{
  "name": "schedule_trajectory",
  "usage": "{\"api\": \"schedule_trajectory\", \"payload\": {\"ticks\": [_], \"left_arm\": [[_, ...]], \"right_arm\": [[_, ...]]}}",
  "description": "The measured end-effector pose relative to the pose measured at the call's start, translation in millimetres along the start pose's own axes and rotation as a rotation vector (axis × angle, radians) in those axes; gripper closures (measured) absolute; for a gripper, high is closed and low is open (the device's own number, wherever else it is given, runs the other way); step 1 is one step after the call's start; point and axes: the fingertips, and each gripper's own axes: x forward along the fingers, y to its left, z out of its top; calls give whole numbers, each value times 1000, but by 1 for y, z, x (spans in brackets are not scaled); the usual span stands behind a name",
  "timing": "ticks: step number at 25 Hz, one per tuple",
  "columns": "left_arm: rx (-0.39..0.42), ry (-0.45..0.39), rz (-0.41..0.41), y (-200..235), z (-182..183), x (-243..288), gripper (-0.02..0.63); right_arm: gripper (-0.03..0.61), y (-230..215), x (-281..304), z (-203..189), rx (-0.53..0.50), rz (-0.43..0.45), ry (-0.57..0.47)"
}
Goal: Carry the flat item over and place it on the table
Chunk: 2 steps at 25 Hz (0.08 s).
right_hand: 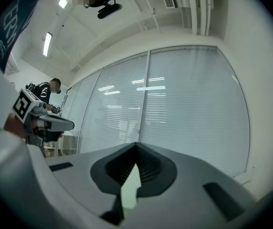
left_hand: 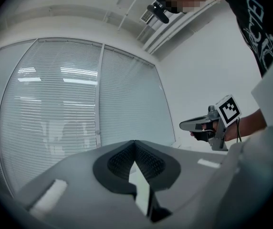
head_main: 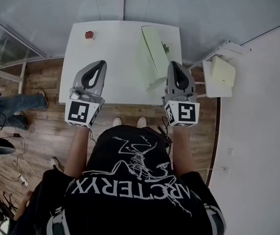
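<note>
**Q:** How do the fingers stand?

**A:** The left gripper has its fingers brought together, with the tips meeting and nothing gripped. Only a pale sliver of background shows through the gap behind the tips. The right gripper is the same: its fingers are closed tip to tip and hold nothing. Both grippers are held level, side by side but well apart, above the near edge of the table.

**Q:** Where is the task's thing?

**A:** The flat item, pale green, is on the table. It is ahead of the right fingertips and a little to their left, and runs from the far edge back toward the near edge. In the head view its near end shows just beside the right fingers, on their left. No finger touches it.

**Q:** What holds what?

**A:** Far ahead of the left fingertips, near the table's far edge, is a small red thing. It is too small to tell whether it is a pot or what it holds. Off the table, to the right of the right fingers, a white stand carries a second pale green pad lying flat on it.

**Q:** What faces the fingers?

**A:** Window blinds fill both gripper views beyond the tips.
</note>
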Motion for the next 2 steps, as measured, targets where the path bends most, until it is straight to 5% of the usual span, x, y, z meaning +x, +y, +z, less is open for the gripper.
{"api": "schedule_trajectory", "payload": {"ticks": [2], "left_arm": [[3,-2,2,2,0,1,604]], "right_arm": [[566,-1,0,0,0,0,1]]}}
